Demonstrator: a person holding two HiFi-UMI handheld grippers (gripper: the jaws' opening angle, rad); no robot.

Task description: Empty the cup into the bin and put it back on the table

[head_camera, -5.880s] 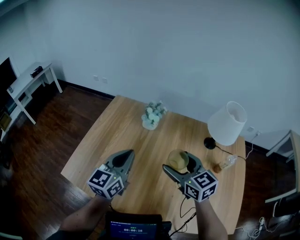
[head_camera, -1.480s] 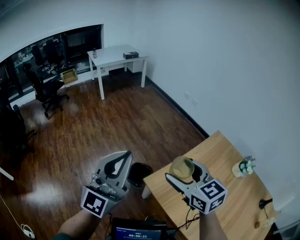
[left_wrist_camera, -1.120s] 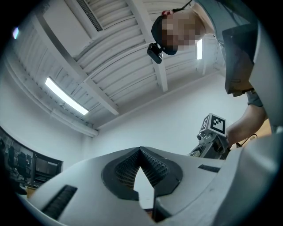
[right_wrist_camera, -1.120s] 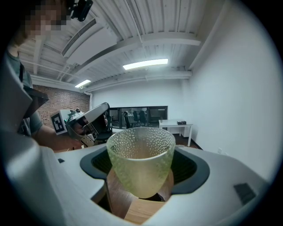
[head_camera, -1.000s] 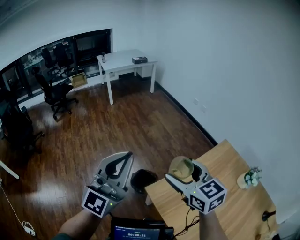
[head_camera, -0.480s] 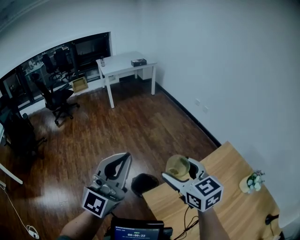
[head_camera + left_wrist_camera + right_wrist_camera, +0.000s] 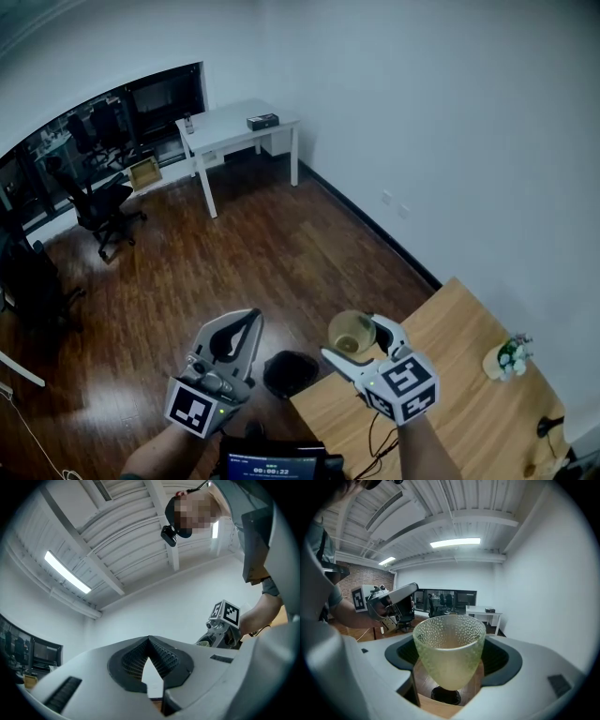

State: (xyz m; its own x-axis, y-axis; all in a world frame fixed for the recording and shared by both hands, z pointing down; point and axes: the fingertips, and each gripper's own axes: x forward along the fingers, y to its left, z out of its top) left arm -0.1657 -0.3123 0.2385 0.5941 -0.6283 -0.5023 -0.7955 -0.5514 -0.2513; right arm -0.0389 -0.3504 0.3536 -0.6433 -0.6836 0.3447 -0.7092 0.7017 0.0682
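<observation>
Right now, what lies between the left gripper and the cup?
In the head view, the bin shows between the left gripper and the cup, lower down on the floor.

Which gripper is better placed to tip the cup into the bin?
The right gripper: it is shut on the cup, with the bin below by the table corner. The left gripper is shut and empty.

The only characters that can be read are on the small dark screen (image 7: 272, 461) at the bottom edge of the head view: a timer that looks like 00:00:22. The cubes on the left gripper (image 7: 246, 321) and right gripper (image 7: 353, 336) carry black-and-white square marker patterns.
</observation>
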